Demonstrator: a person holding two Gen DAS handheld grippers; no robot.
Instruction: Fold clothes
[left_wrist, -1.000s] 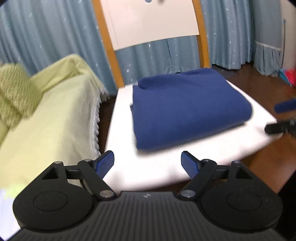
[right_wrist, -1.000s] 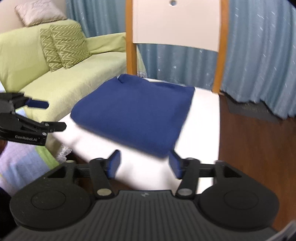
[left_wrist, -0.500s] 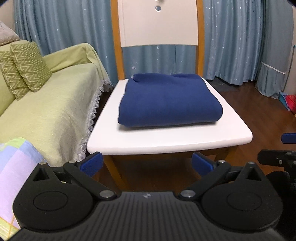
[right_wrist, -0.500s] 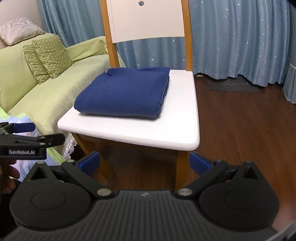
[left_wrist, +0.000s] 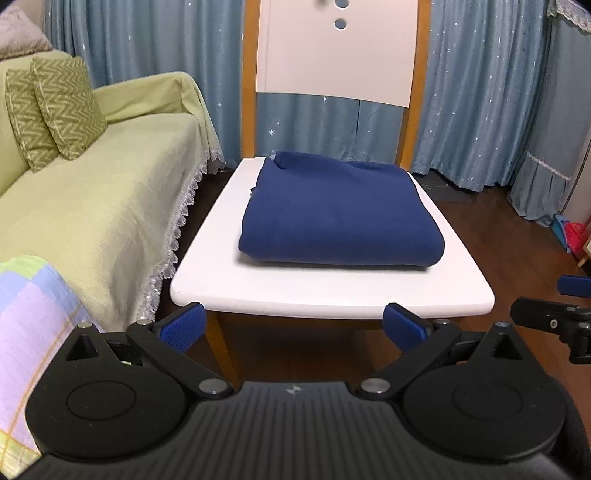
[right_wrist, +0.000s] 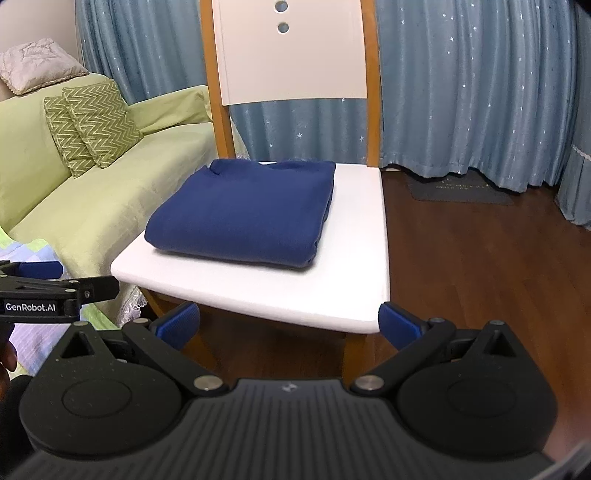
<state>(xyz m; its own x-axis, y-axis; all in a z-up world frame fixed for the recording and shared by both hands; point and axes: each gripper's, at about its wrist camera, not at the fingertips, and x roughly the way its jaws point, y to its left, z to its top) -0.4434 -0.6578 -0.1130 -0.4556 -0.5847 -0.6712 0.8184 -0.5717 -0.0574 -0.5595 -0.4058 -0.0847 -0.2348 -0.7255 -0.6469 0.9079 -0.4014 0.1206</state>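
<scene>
A dark blue garment (left_wrist: 340, 214) lies folded in a neat rectangle on the white seat of a wooden chair (left_wrist: 332, 291); it also shows in the right wrist view (right_wrist: 243, 214) on the same seat (right_wrist: 280, 291). My left gripper (left_wrist: 293, 326) is open and empty, held back in front of the seat's front edge. My right gripper (right_wrist: 288, 325) is open and empty, also in front of the seat, to the right of the left one. Neither touches the garment.
A sofa with a light green cover (left_wrist: 92, 192) and zigzag cushions (left_wrist: 55, 110) stands left of the chair. A pastel checked cloth (left_wrist: 26, 314) lies at the near left. Blue curtains (right_wrist: 461, 92) hang behind. Dark wood floor (right_wrist: 480, 258) lies to the right.
Both grippers have pulled back from the chair and their jaws have opened wider. The folded garment has stayed in place on the seat.
</scene>
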